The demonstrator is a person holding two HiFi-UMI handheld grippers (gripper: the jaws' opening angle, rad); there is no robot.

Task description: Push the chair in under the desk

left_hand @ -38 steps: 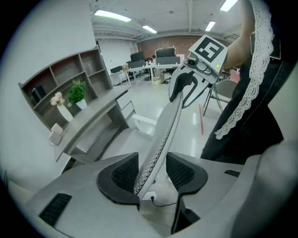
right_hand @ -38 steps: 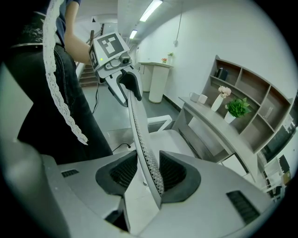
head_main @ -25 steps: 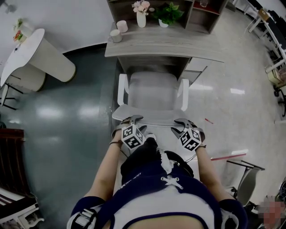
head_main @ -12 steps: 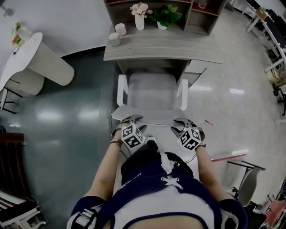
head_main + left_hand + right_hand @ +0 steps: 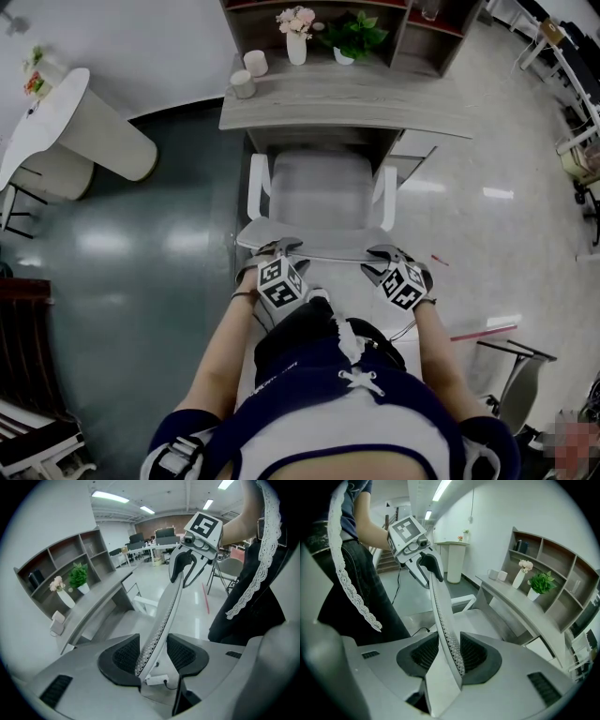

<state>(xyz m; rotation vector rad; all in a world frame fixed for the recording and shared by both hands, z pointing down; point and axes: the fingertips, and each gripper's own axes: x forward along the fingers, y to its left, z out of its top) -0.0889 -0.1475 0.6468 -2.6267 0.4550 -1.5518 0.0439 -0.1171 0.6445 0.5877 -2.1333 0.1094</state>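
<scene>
A white office chair [image 5: 319, 192] stands facing the grey wooden desk [image 5: 347, 98], its seat front at the desk's edge. The thin mesh backrest [image 5: 323, 246] is nearest me. My left gripper [image 5: 278, 247] is shut on the backrest's top edge at the left. My right gripper [image 5: 386, 253] is shut on it at the right. In the left gripper view the backrest [image 5: 164, 616] runs up between the dark pads of the left gripper [image 5: 153, 656]. The right gripper view shows the same: the backrest [image 5: 440, 611] is clamped in the right gripper [image 5: 450, 656].
On the desk stand two cups [image 5: 242, 82], a flower vase [image 5: 296, 33] and a potted plant [image 5: 354, 33] in the shelf unit. A white round table [image 5: 66, 112] is at the left. A folding chair [image 5: 511, 375] and a red strip [image 5: 483, 329] are at the right.
Both grippers and the chair have slid a little toward the desk. The grips on the backrest look the same.
</scene>
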